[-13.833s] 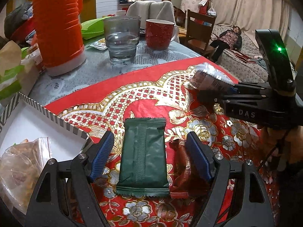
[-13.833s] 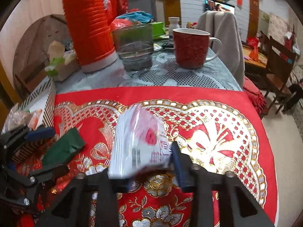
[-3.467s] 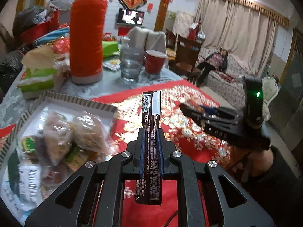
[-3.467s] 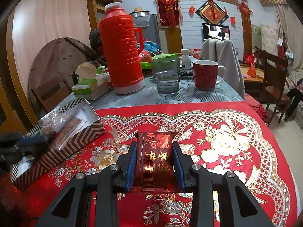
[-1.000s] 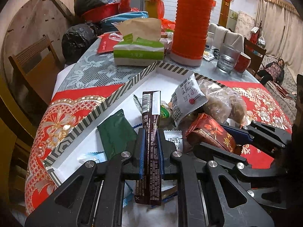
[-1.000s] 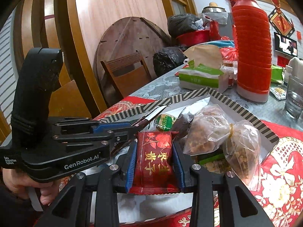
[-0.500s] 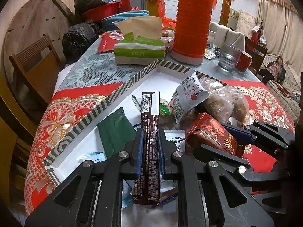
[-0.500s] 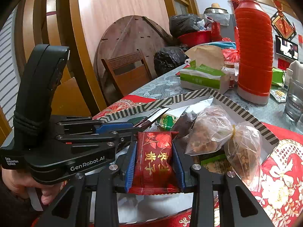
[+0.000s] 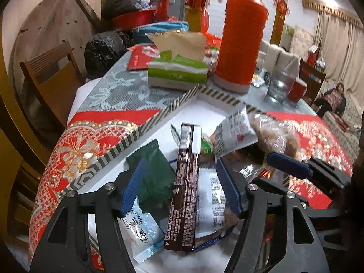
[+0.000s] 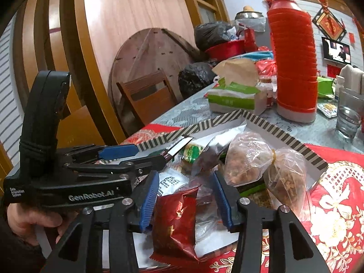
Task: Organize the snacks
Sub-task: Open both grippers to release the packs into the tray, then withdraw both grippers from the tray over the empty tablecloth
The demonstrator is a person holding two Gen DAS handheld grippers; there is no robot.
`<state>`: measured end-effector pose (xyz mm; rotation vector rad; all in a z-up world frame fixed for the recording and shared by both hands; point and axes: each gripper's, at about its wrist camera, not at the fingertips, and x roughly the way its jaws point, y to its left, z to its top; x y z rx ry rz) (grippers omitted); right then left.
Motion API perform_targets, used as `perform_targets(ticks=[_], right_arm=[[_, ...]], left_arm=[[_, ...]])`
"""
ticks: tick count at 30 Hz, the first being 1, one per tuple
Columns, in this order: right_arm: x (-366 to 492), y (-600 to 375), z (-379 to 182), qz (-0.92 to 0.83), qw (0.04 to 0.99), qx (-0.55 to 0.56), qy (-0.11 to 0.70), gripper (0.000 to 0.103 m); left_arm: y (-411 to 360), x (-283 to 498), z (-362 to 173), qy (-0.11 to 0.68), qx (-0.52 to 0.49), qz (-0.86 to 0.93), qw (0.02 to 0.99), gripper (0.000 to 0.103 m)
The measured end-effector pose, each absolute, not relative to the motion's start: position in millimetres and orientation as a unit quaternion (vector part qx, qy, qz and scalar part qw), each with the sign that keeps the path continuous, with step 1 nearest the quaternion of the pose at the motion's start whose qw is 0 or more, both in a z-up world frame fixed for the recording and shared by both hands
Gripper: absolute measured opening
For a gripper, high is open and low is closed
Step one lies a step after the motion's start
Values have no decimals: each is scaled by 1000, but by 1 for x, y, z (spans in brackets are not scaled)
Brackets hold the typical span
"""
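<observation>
My left gripper hangs over the white box with the striped rim, its jaws opening. A brown snack bar stands loose between the blue pads, touching neither. Under it lie a green packet and white packets. My right gripper is over the box's near side, jaws opening too. A red packet sags between its pads, tilted toward the left pad, and is not pinched. In the right wrist view the left gripper sits just to the left, held by a hand.
Two clear bags of nuts fill the box's right part. Behind the box stand a green tissue box, a tall red thermos, a glass and a red mug. A wooden chair stands at the table's left.
Both grippers' jaws have spread. The brown bar is no longer clamped. The red packet has slipped down and leaned left between the right pads.
</observation>
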<state>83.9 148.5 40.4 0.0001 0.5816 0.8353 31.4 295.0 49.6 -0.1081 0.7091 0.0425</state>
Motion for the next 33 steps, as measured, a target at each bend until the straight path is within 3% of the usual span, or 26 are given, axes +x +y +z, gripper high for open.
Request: perform_targets(ticks=[6,9,33], right_arm=[[72,154,46,405,878,-26,255,58],[65,157,47,405,880,-41,245,60],[51,161,50,403,887,-69,214,75]], left_arm=[[305,24,62,314,-89,19,945,66],[312,21,67,301,-107,23,947,72],[322,16,70,272,-155,15,950,72]])
